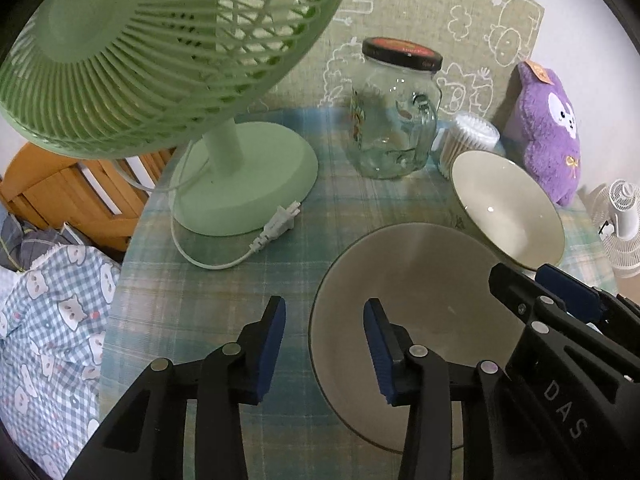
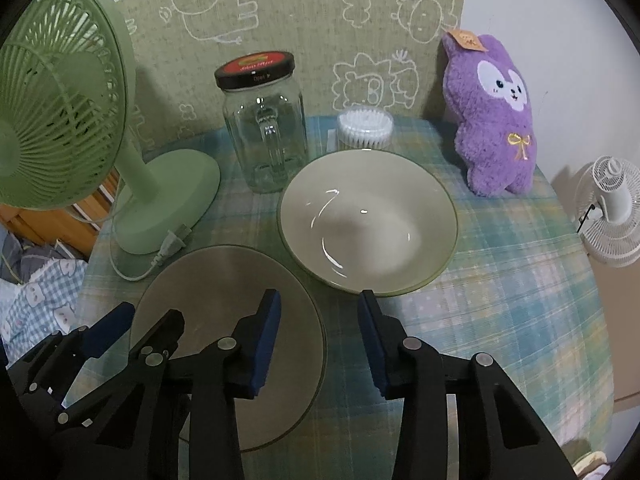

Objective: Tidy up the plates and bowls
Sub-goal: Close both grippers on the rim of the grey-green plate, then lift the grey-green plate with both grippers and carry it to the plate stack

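The plate (image 2: 224, 320) lies flat at the lower centre of the right wrist view, with the bowl (image 2: 368, 220) just beside it toward the upper right, their rims nearly touching. Both sit on the plaid-covered desk (image 2: 500, 300).

The right claw (image 2: 318, 308) hangs open and empty over the gap between them. The left claw (image 1: 324, 316) is also open and empty, straddling the plate's left rim.

A flat plate gives little edge to pinch, so I judge a shallow grip could slip and knock it against the bowl.

Further out, a careless swing could tip the glass jar (image 2: 262, 128) or snag the fan (image 2: 60, 100) and its loose plug (image 2: 174, 242).
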`<action>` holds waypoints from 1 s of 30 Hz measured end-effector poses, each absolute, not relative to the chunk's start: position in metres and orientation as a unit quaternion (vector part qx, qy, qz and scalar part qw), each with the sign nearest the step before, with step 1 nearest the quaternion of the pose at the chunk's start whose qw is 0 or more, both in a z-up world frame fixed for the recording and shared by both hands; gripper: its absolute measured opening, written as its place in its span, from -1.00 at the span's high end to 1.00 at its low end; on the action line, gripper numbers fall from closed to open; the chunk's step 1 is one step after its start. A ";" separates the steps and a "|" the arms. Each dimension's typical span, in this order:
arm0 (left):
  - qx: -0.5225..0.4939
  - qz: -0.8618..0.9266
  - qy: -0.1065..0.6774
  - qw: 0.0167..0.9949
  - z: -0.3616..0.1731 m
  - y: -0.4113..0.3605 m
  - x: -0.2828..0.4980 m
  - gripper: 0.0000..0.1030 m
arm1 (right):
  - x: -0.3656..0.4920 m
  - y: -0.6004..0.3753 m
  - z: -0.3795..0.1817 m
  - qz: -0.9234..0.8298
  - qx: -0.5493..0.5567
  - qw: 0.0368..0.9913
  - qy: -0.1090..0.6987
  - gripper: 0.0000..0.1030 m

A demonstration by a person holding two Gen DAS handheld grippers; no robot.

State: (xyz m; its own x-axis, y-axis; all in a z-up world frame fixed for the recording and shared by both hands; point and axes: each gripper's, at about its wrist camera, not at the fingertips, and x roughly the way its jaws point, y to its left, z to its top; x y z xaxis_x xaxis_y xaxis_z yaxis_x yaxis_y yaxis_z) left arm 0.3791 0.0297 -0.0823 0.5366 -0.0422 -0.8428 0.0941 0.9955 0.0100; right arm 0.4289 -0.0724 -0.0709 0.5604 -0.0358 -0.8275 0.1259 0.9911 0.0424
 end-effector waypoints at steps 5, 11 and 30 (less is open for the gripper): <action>0.026 -0.047 0.483 0.874 -0.086 0.028 0.382 0.36 | 0.431 -0.068 -0.071 -0.044 0.041 0.883 0.465 0.16; 0.036 -0.043 0.487 0.872 -0.090 0.029 0.383 0.56 | 0.434 -0.068 -0.077 -0.040 0.050 0.876 0.478 0.33; 0.051 -0.048 0.497 0.865 -0.090 0.023 0.388 0.73 | 0.441 -0.069 -0.084 -0.042 0.041 0.869 0.492 0.62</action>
State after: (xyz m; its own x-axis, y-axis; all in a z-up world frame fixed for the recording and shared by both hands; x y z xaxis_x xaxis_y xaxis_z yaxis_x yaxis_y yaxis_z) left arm 0.3875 0.0233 -0.0903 0.5006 -0.0322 -0.8651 0.1328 0.9903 0.0399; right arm 0.4411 -0.0685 -0.0837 0.5130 -0.0318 -0.8578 0.1131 0.9931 0.0308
